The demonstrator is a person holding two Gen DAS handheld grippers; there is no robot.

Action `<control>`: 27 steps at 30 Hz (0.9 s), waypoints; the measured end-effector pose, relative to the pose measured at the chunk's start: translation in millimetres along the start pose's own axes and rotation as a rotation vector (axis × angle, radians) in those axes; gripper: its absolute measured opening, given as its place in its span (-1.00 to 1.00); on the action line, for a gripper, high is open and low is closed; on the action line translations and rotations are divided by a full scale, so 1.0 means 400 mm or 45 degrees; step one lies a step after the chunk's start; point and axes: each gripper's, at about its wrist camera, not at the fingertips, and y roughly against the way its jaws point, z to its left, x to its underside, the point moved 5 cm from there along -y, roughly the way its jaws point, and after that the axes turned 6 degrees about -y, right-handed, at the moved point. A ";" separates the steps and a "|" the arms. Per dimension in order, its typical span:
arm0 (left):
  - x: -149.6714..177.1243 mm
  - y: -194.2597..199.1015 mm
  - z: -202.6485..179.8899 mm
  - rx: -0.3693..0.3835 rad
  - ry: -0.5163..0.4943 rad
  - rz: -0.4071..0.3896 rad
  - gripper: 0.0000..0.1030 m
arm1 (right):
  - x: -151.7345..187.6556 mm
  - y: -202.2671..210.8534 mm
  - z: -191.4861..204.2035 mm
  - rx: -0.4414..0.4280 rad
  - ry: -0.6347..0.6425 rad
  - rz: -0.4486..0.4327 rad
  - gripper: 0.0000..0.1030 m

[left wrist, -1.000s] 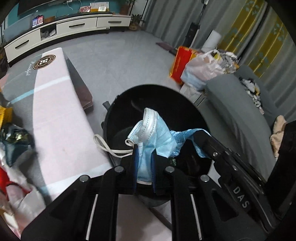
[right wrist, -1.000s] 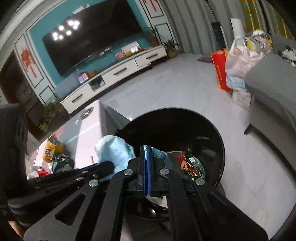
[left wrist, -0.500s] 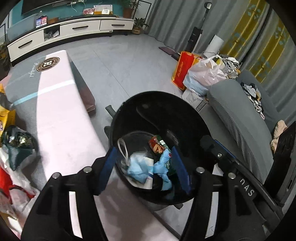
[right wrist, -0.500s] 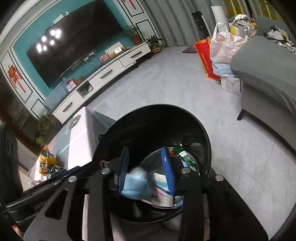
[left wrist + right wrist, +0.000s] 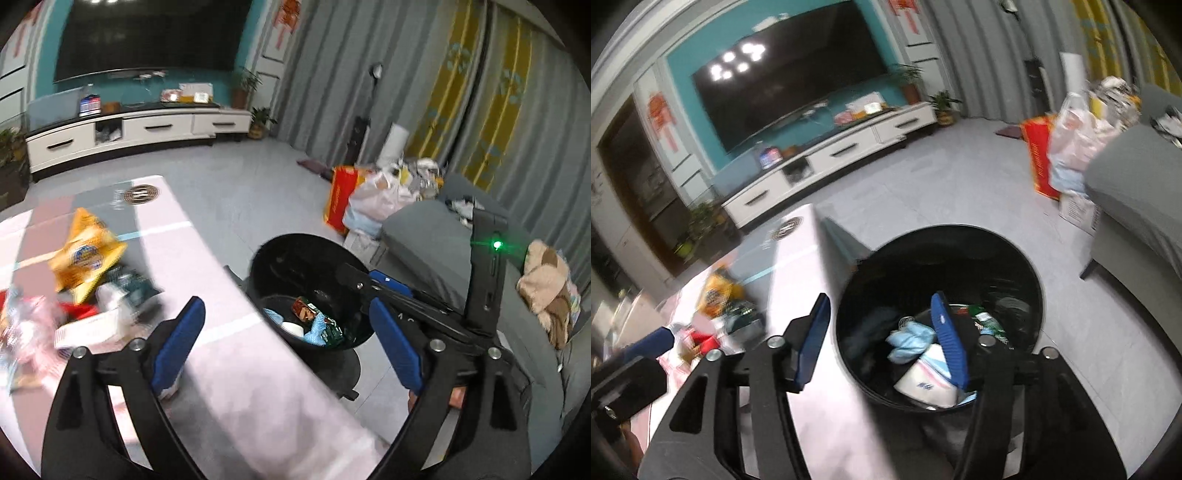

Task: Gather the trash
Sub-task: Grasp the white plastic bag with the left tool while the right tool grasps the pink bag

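A black round trash bin (image 5: 295, 251) (image 5: 1027, 280) stands on the floor beside the pink table (image 5: 229, 369) (image 5: 798, 258). Inside it lie blue face masks (image 5: 908, 341) (image 5: 273, 316), a white paper item (image 5: 925, 384) and a snack wrapper (image 5: 304, 308). My left gripper (image 5: 286, 345) is open and empty, above the table edge and the bin. My right gripper (image 5: 882, 339) is open and empty, over the bin's left rim. A heap of trash with a yellow snack bag (image 5: 83, 251) (image 5: 714, 293) lies on the table to the left.
A grey sofa (image 5: 443, 236) (image 5: 1137, 192) stands right of the bin, with plastic bags (image 5: 376, 195) and a red bag (image 5: 1039, 162) behind it. A white TV cabinet (image 5: 129, 133) (image 5: 842, 147) lines the far wall. Grey floor lies between.
Both grippers let go of the blue masks, which dropped into the bin. Both jaws opened wide. Both grippers have pulled back and up, towards the table.
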 end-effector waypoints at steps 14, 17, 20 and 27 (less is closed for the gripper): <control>0.249 0.272 0.434 -0.373 0.376 0.030 0.85 | 0.139 0.067 0.350 -0.469 0.333 0.088 0.30; 0.294 0.326 0.552 -0.457 0.574 0.027 0.85 | 0.203 0.084 0.436 -0.486 0.514 0.117 0.30; 0.343 0.382 0.651 -0.571 0.688 0.025 0.85 | 0.271 0.087 0.514 -0.479 0.732 0.121 0.30; 0.423 0.432 0.740 -0.631 0.843 0.057 0.85 | 0.387 0.014 0.598 -0.282 1.054 0.117 0.30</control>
